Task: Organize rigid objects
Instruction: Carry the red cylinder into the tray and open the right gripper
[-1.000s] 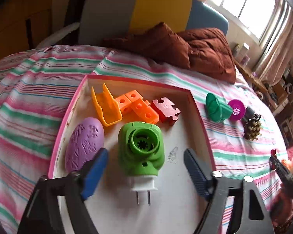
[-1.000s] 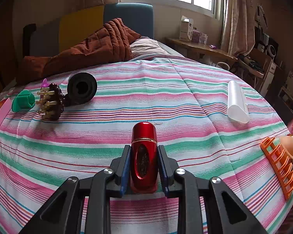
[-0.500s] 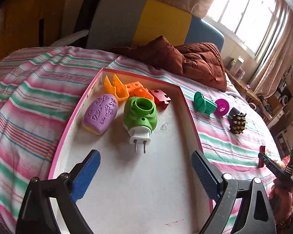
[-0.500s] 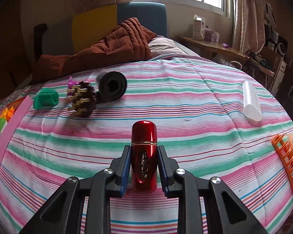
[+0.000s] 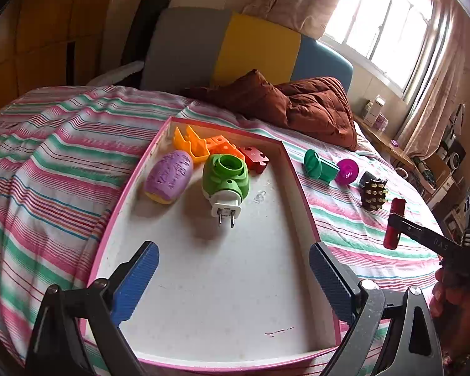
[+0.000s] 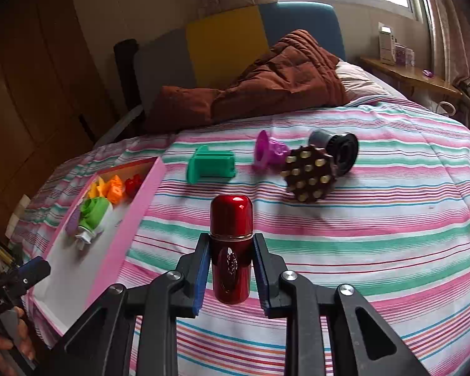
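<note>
A pink-rimmed white tray (image 5: 293, 169) (image 6: 131, 216) lies on the striped bed. In it sit a green plug-in device (image 5: 225, 180) (image 6: 92, 213), a purple oval (image 5: 169, 177), orange pieces (image 5: 200, 145) and a red puzzle block (image 5: 253, 156). My left gripper (image 5: 232, 272) hovers over the tray's near half, its jaws still opening with nothing between them. My right gripper (image 6: 230, 269) is shut on a glossy red cylinder (image 6: 232, 244) (image 5: 394, 224), held above the bedspread to the right of the tray.
On the bedspread right of the tray lie a green piece (image 6: 210, 166) (image 5: 318, 164), a magenta funnel (image 6: 268, 153) (image 5: 346, 172), a brown studded disc (image 6: 310, 177) (image 5: 373, 195) and a black spool (image 6: 340, 148). A brown quilt (image 6: 266, 84) is bunched by the headboard.
My left gripper drew back from the green plug-in device and spread wider. My right gripper, still holding the red cylinder, swung left so the tray came into its view.
</note>
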`<state>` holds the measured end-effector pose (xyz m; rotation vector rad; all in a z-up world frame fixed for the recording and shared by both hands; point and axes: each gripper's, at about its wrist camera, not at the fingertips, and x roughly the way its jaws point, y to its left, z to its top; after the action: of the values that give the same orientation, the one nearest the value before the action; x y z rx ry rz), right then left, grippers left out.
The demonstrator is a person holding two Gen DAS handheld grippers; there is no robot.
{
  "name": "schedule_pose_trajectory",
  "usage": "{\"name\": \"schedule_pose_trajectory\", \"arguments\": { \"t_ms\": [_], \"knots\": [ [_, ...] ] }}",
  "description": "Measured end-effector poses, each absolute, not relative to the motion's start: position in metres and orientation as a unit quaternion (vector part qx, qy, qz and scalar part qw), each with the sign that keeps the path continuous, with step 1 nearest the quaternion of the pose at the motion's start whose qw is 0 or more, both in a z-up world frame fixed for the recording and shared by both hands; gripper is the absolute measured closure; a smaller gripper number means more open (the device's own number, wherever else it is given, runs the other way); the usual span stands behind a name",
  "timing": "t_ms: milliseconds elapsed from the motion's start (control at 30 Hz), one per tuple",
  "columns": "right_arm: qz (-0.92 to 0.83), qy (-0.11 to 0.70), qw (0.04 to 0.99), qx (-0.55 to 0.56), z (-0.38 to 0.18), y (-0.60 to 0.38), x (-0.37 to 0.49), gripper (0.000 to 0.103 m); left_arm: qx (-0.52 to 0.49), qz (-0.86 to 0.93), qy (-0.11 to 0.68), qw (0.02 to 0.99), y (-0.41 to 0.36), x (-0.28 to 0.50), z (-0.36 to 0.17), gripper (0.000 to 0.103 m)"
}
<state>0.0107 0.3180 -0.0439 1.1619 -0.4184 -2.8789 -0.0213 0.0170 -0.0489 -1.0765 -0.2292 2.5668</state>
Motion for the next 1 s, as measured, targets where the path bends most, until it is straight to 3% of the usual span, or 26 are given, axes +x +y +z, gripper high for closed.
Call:
{"name": "schedule_pose_trajectory", "arguments": {
  "t_ms": [167,600,1000],
  "knots": [
    [-0.914,-0.134,0.041,0.38,-0.039,0.283,0.0,0.077,-0.362,0.915,-0.087,0.157,0.012,-0.015,-0.045,0.0],
    [-0.897,-0.147,0.125,0.397,-0.029,0.202,-0.051,0.077,-0.367,0.916,-0.099,0.131,0.001,-0.017,-0.049,0.0],
    [-0.881,-0.118,0.096,0.449,-0.058,0.177,-0.108,0.077,-0.369,0.916,-0.119,0.106,-0.015,-0.021,-0.049,0.0]
  ]
}}
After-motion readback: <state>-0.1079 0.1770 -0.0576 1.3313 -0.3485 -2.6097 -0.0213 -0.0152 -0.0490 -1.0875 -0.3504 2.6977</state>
